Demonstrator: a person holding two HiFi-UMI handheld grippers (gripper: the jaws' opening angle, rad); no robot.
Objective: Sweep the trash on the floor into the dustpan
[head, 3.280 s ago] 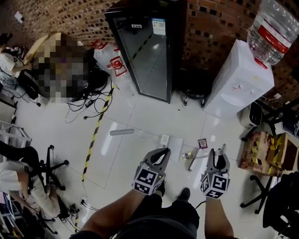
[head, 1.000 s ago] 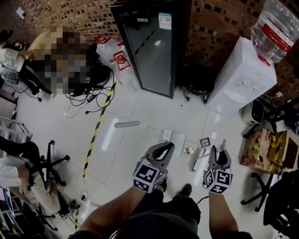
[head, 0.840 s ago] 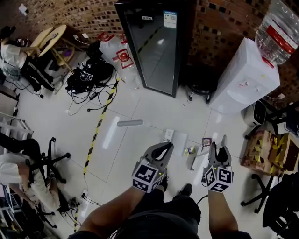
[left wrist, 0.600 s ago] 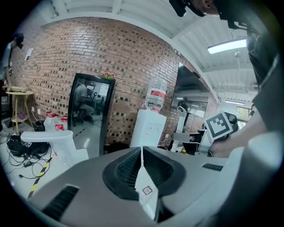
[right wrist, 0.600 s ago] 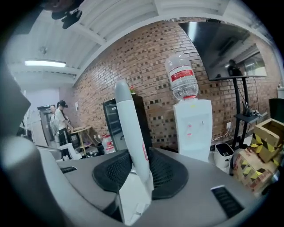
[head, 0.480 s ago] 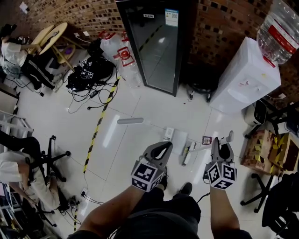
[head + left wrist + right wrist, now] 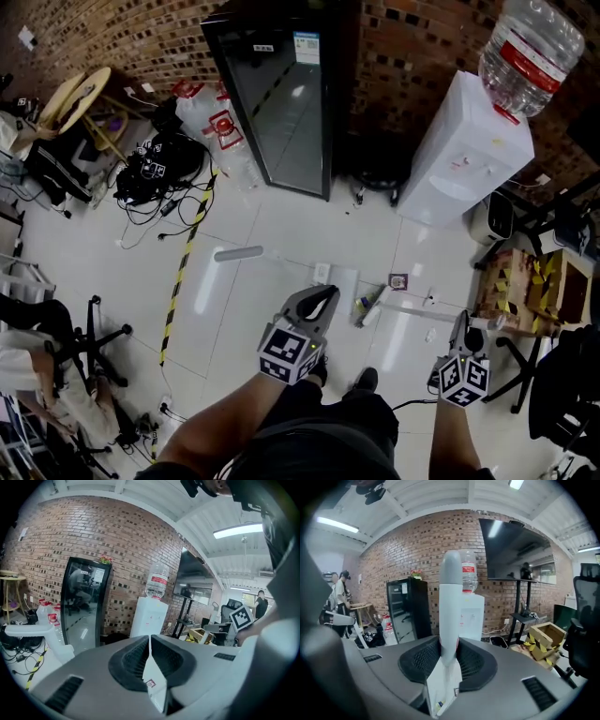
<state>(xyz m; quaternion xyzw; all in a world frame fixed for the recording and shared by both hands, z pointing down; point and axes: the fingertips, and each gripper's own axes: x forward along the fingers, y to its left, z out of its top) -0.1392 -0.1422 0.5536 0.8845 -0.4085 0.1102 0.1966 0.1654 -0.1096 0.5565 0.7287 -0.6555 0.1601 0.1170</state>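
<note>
Clamping the white rounded plastic broom handle (image 7: 451, 588) in my right gripper (image 7: 449, 645), I see my left gripper (image 7: 150, 639) pinching a thin white dustpan panel (image 7: 155, 686), mostly hidden by the jaws.

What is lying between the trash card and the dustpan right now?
Nothing visible: only bare tile separates the card from the dustpan. The broom head lies just nearer the person, beside a small scrap.
</note>
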